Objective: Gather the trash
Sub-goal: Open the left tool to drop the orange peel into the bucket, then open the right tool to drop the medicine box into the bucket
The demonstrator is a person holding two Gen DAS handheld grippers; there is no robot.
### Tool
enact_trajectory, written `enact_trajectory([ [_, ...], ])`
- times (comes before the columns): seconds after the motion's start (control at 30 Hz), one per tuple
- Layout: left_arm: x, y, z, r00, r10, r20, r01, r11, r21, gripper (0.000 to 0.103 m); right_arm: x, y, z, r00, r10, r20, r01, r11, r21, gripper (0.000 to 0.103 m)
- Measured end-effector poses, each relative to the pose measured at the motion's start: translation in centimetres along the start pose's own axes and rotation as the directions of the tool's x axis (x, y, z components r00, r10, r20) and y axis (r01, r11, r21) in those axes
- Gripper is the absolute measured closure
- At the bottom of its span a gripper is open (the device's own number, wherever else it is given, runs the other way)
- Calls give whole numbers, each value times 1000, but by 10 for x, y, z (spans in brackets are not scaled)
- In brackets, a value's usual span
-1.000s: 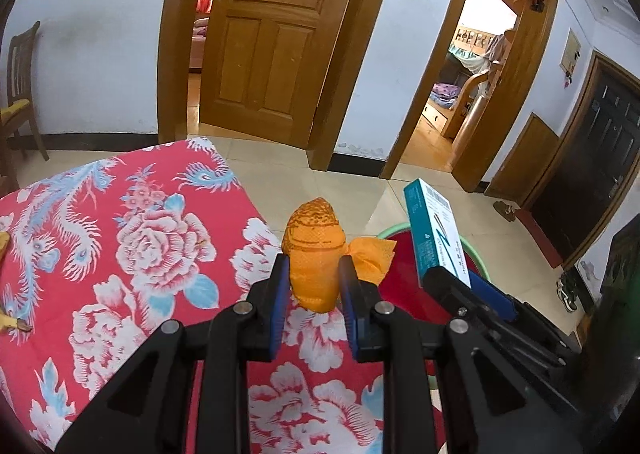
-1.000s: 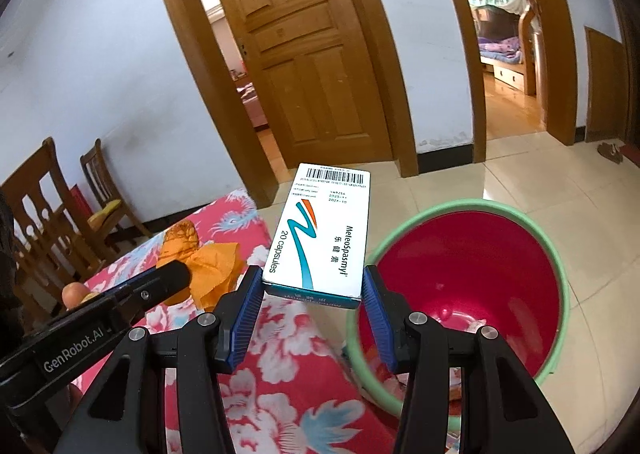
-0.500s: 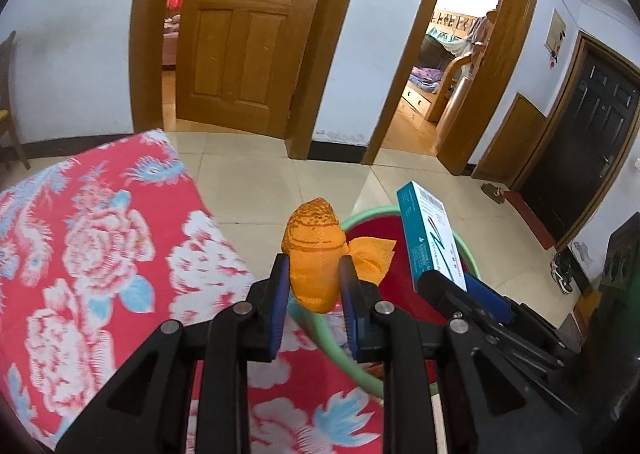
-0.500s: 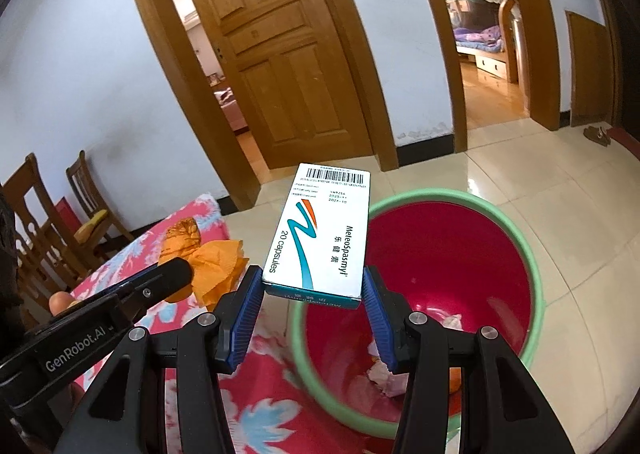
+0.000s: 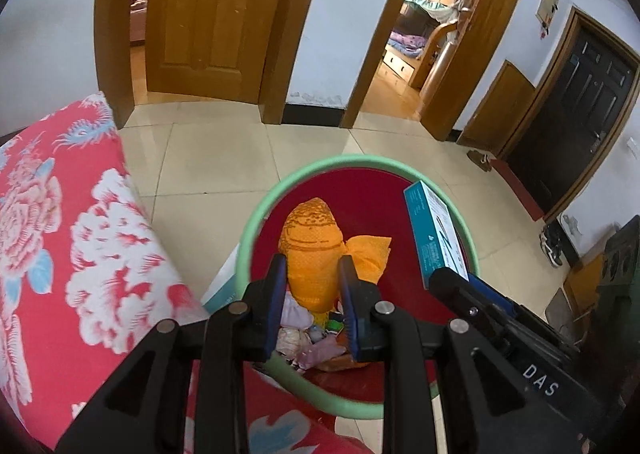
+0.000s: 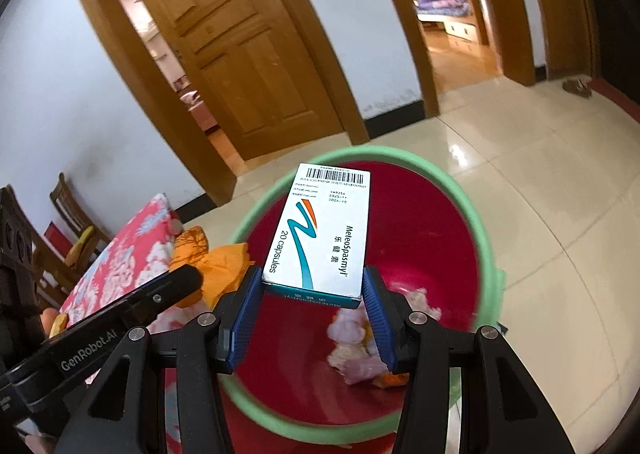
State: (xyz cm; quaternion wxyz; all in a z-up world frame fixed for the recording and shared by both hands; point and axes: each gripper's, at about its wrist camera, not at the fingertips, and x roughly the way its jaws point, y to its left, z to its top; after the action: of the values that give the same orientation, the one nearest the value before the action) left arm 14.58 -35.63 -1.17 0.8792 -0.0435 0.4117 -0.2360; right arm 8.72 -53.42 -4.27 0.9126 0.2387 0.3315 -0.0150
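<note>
Tiled floor (image 5: 224, 158), open all round red bucket (image 5: 400, 190) except where floral-cloth desk (image 5: 80, 254) edge touches its rim. Left gripper (image 5: 312, 282) fingers clamped on orange wrapper (image 5: 312, 250), above bucket mouth. Right gripper (image 6: 312, 302) fingers clamped on medicine box (image 6: 320, 234), also over bucket, inside rim.

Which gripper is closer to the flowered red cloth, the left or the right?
Left. The left gripper, holding the orange wrapper, hangs just beside the flowered red cloth; the right gripper, holding the medicine box, is farther out over the bucket.
</note>
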Motion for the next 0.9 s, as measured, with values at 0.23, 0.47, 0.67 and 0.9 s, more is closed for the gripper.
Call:
enact_trajectory([
  [0.23,1,-6,0,1000,-7,0,7,1000,4,59,4,-15,-3,1000,-2,-21,2,1000,19,52],
  [0.47,-4,-4,2,1000,-7,25,7,1000,-5,42,7,-15,-6,999,13,-38,-13,1000,16,52],
  [0.67,-2,-4,0,1000,-11,15,12,1000,-2,41,12,-16,-7,998,20,-62,-19,1000,21,52],
  [0.9,0,-9,-1,1000,-15,11,15,1000,7,40,13,-14,-10,997,24,-73,-23,1000,2,52],
])
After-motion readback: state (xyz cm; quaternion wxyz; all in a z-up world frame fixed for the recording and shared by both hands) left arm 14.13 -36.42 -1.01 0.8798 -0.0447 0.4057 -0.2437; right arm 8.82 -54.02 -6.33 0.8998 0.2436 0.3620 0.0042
